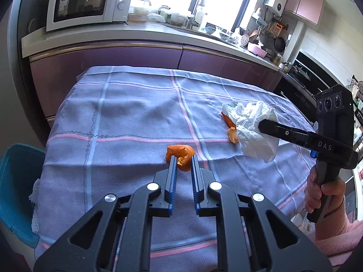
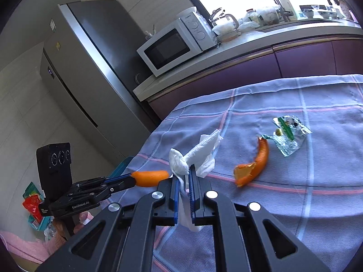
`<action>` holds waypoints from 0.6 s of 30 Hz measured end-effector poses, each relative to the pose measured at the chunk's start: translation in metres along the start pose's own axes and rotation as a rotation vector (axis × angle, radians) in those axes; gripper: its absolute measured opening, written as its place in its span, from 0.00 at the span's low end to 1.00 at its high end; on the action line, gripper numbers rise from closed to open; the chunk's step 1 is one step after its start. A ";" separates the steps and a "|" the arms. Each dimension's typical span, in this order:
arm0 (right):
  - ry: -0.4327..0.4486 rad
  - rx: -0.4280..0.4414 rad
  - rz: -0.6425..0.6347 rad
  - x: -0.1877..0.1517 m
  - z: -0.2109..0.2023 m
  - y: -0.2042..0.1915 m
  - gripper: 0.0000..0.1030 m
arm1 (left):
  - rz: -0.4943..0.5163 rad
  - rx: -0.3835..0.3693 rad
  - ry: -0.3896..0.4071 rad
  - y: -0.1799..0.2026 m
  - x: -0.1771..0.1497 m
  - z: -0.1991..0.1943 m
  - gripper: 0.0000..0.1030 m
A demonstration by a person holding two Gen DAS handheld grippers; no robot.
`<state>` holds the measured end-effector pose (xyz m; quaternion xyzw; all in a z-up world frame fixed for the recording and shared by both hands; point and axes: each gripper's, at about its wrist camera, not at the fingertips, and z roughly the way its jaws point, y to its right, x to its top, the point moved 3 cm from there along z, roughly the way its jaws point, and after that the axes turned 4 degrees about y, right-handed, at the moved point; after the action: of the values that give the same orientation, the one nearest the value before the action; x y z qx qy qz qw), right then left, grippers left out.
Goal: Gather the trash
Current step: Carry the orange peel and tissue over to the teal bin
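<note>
- While I hold both tools over the cloth point(image 1: 127, 113), my left gripper point(image 1: 183, 161) is clamped on a peel point(image 1: 180, 153), jaws narrow, lifted clear of the table edge in the right view.
- My right gripper point(image 2: 183, 176) pinches a tissue point(image 2: 197, 156) between near-closed pads; the wad sticks out ahead of the tips.
- Second peel point(image 2: 254, 165) lies curled on the cloth, just right of the tissue.
- Wrapper point(image 2: 288, 136) lies beyond it, nearly touching its far tip.
- Bin point(image 1: 15, 188) sits left of the table, below its edge.
- Microwave point(image 1: 88, 2) on the counter behind.
</note>
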<state>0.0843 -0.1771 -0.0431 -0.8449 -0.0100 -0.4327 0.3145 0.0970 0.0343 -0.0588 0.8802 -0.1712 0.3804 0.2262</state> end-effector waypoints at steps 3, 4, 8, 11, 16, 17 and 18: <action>-0.014 0.020 -0.012 -0.001 0.007 -0.009 0.07 | -0.011 0.012 0.014 -0.008 -0.002 -0.011 0.12; -0.019 0.025 -0.016 -0.001 0.009 -0.011 0.07 | -0.015 0.016 0.019 -0.011 -0.003 -0.016 0.12; -0.039 0.045 -0.034 -0.002 0.019 -0.023 0.07 | -0.023 0.037 0.041 -0.021 -0.004 -0.031 0.12; -0.053 0.063 -0.052 -0.001 0.027 -0.032 0.07 | -0.031 0.049 0.055 -0.029 -0.004 -0.043 0.12; -0.079 0.098 -0.085 0.001 0.043 -0.051 0.07 | -0.053 0.088 0.082 -0.045 -0.006 -0.061 0.12; -0.085 0.106 -0.090 0.000 0.046 -0.055 0.07 | -0.060 0.098 0.088 -0.050 -0.007 -0.066 0.12; -0.091 0.115 -0.097 0.000 0.050 -0.059 0.07 | -0.066 0.107 0.094 -0.052 -0.007 -0.069 0.12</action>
<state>0.1037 -0.1028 -0.0332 -0.8428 -0.0898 -0.4071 0.3405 0.0765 0.1152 -0.0358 0.8775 -0.1108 0.4220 0.1990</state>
